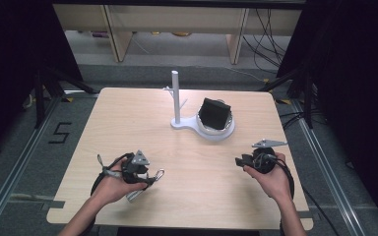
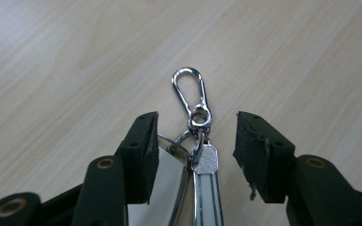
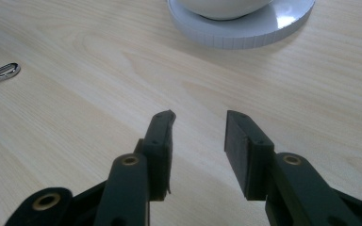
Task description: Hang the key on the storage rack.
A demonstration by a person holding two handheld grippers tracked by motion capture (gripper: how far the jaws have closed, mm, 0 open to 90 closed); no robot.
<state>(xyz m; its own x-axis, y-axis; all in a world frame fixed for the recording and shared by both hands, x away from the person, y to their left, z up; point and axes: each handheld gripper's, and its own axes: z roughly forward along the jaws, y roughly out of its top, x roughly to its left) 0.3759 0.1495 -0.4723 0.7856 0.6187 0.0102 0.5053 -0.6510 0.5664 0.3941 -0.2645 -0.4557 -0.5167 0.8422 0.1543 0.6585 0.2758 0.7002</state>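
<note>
Chrome: one keychain (image 2: 199, 141) lies between the parted jaws of the left gripper (image 2: 195, 141), ungripped; right gripper (image 3: 198, 136) gapes empty over bare tabletop (image 3: 99, 94); one white stand (image 1: 177, 98) far off.

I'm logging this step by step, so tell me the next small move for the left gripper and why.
Probably close the left gripper on the keychain. Its jaws stand open on either side of the keychain's ring and strap, which lie on the table untouched between them, the carabiner clip pointing ahead. The right gripper is open too, over bare table, facing the white stand, so nothing is held yet.
</note>
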